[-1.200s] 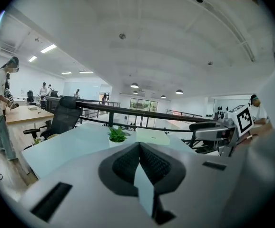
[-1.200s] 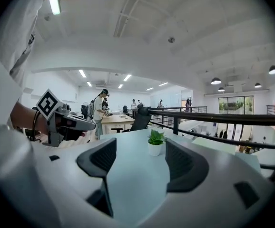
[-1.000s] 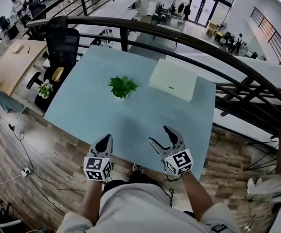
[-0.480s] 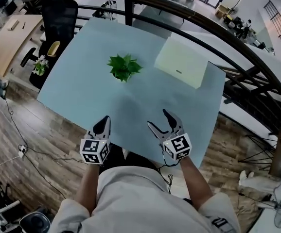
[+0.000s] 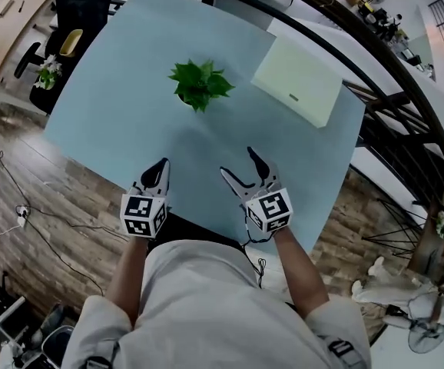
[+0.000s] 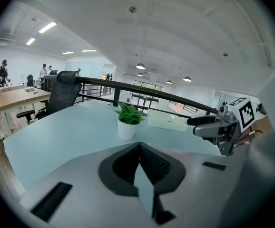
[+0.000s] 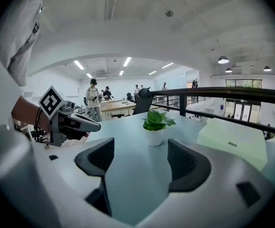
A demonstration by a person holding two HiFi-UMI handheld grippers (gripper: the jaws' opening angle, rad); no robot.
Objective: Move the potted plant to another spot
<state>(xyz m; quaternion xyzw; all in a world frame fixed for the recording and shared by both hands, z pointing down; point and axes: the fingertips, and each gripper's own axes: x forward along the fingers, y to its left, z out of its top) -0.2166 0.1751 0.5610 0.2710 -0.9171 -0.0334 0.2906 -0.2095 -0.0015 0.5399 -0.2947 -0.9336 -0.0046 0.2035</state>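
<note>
A small leafy green plant in a white pot point(image 5: 199, 85) stands upright on the far middle of the pale blue table point(image 5: 114, 106). It appears as the potted plant point(image 6: 127, 121) ahead of the left jaws and as the potted plant point(image 7: 154, 127) ahead of the right jaws. My left gripper point(image 5: 162, 164) is shut with nothing in it, over the table's near edge; its jaws point(image 6: 138, 145) meet in the left gripper view. My right gripper point(image 5: 238, 161) hangs beside it, well short of the pot. Its jaws point(image 7: 141, 151) are opening, with only bare table between them.
A flat pale green box point(image 5: 297, 81) lies to the right of the plant, near the table's far right corner. A dark curved railing point(image 5: 376, 60) runs behind the table. A black office chair point(image 5: 80, 6) stands at the far left. Cables trail over the wooden floor point(image 5: 22, 206).
Both grippers have moved forward over the table's near edge, closer to the plant. The right jaws have spread a little wider. The head view has tipped further down.
</note>
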